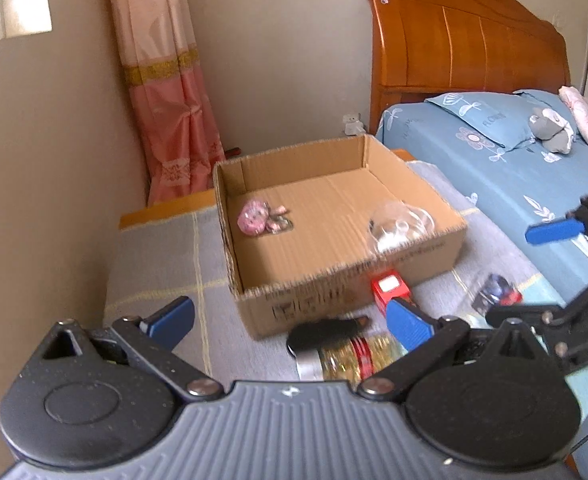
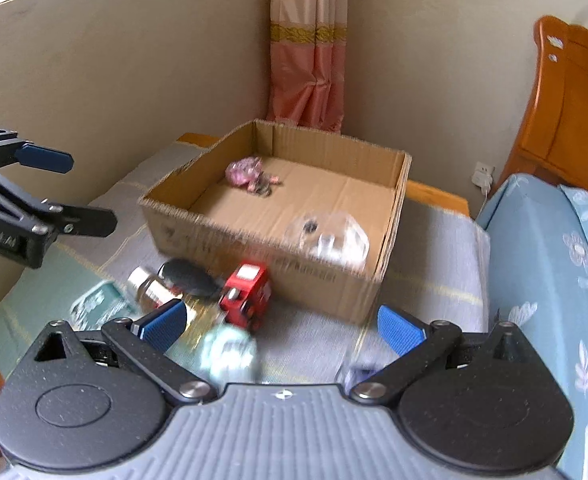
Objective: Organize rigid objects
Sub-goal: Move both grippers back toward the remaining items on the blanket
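Observation:
An open cardboard box stands on a grey cloth. Inside it lie a pink trinket and a clear plastic piece. In front of the box sit a red toy truck, a black oval object, and a glass jar with a silver lid. My left gripper is open, with nothing between its blue pads. My right gripper is open over the cloth near the truck and holds nothing.
A small dark toy and a teal packet lie on the cloth. A bed with blue floral bedding and a wooden headboard stands to the right. A wall and a pink curtain rise behind the box.

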The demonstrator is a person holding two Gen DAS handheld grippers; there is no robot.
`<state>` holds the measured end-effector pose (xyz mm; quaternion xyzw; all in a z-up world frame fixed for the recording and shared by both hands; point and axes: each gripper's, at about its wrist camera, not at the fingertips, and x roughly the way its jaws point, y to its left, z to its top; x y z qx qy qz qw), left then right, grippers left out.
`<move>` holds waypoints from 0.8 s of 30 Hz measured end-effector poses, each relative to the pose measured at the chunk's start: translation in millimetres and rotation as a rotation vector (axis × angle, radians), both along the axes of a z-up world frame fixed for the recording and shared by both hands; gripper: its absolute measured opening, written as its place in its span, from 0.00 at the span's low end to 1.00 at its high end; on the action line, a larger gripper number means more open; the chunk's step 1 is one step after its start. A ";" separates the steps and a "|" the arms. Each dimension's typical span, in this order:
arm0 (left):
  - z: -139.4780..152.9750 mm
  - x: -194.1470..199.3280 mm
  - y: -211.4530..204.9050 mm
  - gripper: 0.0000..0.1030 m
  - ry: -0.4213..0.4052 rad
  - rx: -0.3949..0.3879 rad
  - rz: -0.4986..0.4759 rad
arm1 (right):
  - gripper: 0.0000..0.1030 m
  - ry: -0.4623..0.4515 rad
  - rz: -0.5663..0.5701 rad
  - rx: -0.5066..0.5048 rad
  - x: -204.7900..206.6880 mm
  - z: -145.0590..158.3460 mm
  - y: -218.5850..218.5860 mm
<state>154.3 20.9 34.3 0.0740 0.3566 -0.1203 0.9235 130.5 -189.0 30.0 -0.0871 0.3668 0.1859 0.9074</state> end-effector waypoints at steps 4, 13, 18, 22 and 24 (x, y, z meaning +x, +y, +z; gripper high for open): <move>-13.3 -13.5 1.9 0.99 0.016 -0.017 -0.007 | 1.00 0.028 -0.021 0.020 -29.9 -21.1 1.9; -44.0 -33.3 -0.1 0.99 0.056 -0.029 -0.053 | 1.00 0.125 -0.116 0.035 -55.5 -85.5 20.7; -53.3 -40.1 -0.1 0.99 0.051 -0.010 -0.072 | 1.00 0.130 -0.187 0.047 -43.4 -106.3 34.8; -58.8 -44.3 -0.3 0.99 0.036 0.017 -0.090 | 1.00 0.090 -0.228 0.001 -38.1 -110.1 47.2; -63.1 -43.7 0.3 0.99 0.049 0.008 -0.101 | 1.00 0.066 -0.206 -0.038 -42.2 -112.3 53.4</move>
